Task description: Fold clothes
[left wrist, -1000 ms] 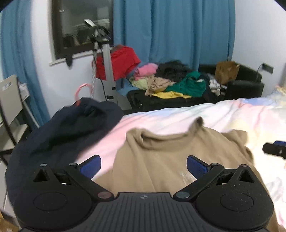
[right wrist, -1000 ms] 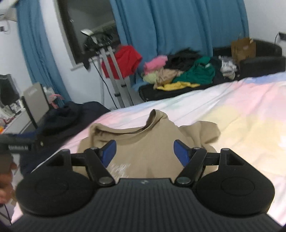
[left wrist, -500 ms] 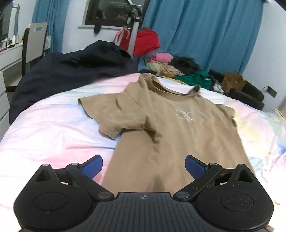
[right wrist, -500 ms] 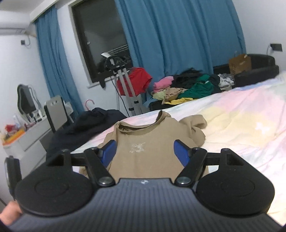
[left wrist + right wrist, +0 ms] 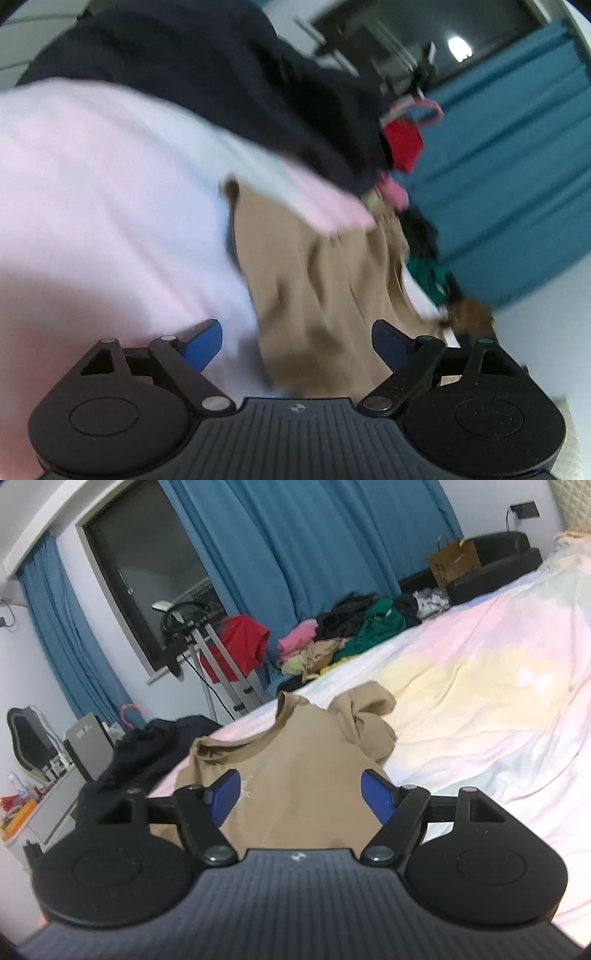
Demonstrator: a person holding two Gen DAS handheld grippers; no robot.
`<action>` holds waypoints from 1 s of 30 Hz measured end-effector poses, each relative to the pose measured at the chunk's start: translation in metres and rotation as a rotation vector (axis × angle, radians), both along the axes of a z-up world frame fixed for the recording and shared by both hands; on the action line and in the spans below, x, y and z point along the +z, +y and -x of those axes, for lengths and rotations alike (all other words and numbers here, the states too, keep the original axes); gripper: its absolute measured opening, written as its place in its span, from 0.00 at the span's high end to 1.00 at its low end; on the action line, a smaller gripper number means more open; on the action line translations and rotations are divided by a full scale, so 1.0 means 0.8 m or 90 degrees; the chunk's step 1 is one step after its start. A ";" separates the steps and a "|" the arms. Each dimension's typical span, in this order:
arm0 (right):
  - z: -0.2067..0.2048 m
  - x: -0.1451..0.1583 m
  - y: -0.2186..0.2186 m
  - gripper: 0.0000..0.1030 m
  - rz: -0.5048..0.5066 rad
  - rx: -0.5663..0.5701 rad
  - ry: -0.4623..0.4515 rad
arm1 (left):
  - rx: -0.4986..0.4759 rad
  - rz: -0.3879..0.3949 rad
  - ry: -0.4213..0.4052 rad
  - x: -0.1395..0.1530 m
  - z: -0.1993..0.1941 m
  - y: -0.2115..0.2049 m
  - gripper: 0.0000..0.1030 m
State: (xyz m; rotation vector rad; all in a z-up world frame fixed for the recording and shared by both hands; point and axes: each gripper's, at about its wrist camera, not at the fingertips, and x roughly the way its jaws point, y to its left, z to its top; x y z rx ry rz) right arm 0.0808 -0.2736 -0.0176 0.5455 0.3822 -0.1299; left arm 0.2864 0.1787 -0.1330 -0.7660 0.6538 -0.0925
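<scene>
A tan T-shirt (image 5: 295, 760) lies spread face up on the pastel bed sheet (image 5: 480, 709), collar toward the far edge, its right sleeve bunched up. My right gripper (image 5: 301, 797) is open and empty, low over the shirt's lower part. In the left wrist view, which is tilted and blurred, the same tan shirt (image 5: 317, 280) runs up the middle. My left gripper (image 5: 295, 341) is open and empty over the shirt's left edge.
A dark navy garment (image 5: 147, 746) lies on the bed's far left corner, also in the left wrist view (image 5: 229, 85). A pile of clothes (image 5: 343, 638) sits past the bed by the blue curtains. A chair (image 5: 88, 742) and desk stand left.
My left gripper has dropped close to the bed and rolled sharply, so its view is tilted and blurred. My right gripper has tilted slightly and moved a little closer to the shirt. Both stay open.
</scene>
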 end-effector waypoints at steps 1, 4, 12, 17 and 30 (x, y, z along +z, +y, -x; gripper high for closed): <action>-0.005 -0.005 -0.002 0.28 -0.005 0.000 0.005 | 0.013 -0.016 -0.007 0.000 -0.010 0.003 0.13; -0.018 -0.014 -0.004 0.28 -0.011 0.003 0.019 | 0.018 -0.058 -0.028 0.002 -0.036 0.004 0.19; -0.040 -0.025 0.001 0.28 -0.003 0.016 0.041 | -0.084 -0.330 -0.036 0.045 -0.101 -0.041 0.96; -0.055 -0.033 0.001 0.28 0.000 0.020 0.056 | -0.003 -0.561 -0.070 0.113 -0.134 -0.052 0.96; -0.063 -0.033 0.000 0.28 0.036 0.029 0.051 | -0.023 -0.499 -0.022 0.120 -0.057 -0.051 0.43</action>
